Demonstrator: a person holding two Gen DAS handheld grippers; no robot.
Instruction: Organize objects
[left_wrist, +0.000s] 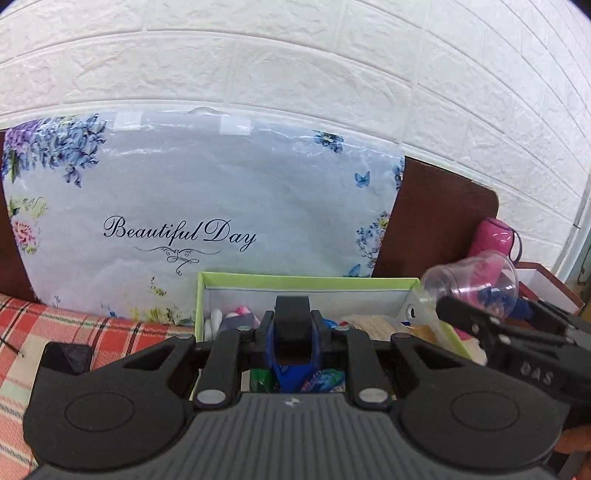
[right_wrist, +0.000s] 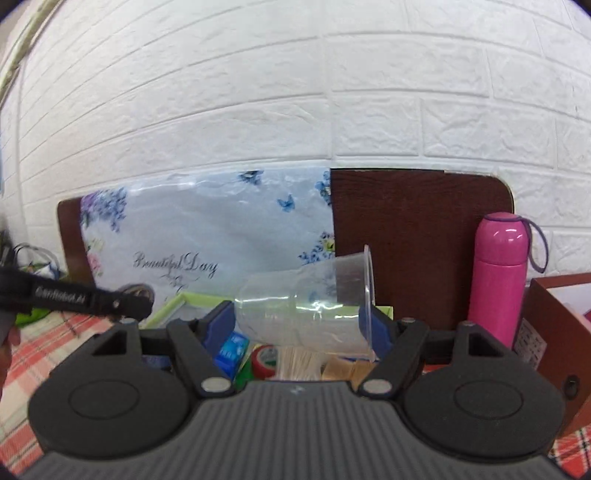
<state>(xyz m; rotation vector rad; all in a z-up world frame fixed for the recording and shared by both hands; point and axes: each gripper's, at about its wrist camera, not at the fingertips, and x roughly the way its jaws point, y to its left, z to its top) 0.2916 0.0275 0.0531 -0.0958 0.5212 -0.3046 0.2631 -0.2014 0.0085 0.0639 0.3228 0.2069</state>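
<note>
A clear plastic cup (right_wrist: 306, 306) lies on its side between the blue pads of my right gripper (right_wrist: 301, 325), which is shut on it and holds it above a green-rimmed box (right_wrist: 173, 302). The cup (left_wrist: 476, 280) and right gripper (left_wrist: 480, 314) also show at the right of the left wrist view. My left gripper (left_wrist: 291, 332) is shut and empty, its fingers together over the same box (left_wrist: 306, 278), which holds small packets, tape and wooden sticks.
A floral "Beautiful Day" bag (left_wrist: 192, 221) leans on a brown board (right_wrist: 417, 240) against the white brick wall. A pink bottle (right_wrist: 498, 280) stands right of the box, beside a red-brown box (right_wrist: 554, 321). A checked cloth (left_wrist: 74, 332) covers the table.
</note>
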